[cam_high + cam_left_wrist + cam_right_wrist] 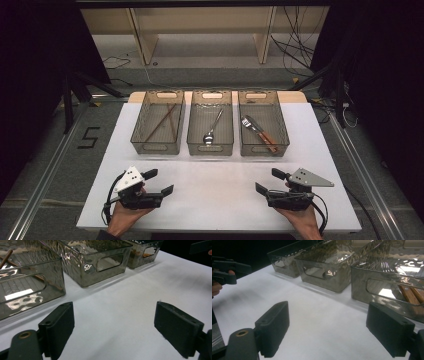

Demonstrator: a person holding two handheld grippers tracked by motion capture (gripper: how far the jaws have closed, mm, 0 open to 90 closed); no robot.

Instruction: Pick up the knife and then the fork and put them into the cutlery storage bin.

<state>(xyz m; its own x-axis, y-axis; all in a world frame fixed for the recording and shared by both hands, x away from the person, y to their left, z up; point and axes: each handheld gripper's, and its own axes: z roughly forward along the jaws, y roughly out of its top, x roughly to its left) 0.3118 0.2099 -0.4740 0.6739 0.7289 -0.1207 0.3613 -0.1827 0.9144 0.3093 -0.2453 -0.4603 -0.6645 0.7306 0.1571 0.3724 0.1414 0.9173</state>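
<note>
Three smoky clear bins stand in a row at the back of the white table [215, 195]. The left bin [158, 122] holds brown chopsticks [165, 121]. A metal spoon [212, 129] lies in the middle bin [210, 123]. The right bin [262, 123] holds a fork and a knife with wooden handles [261, 132]. My left gripper [159, 182] rests near the front left edge, open and holding nothing. My right gripper [270, 181] rests near the front right edge, open with nothing between its jaws. In the left gripper view the left bin [27, 282] is close ahead. In the right gripper view the right bin [392, 282] is close ahead.
A wooden shelf frame [200, 35] and loose cables [295, 45] are on the floor beyond the table. Black stand legs [75, 90] flank the table on both sides. A "5" mark [89, 137] sits on the floor at left.
</note>
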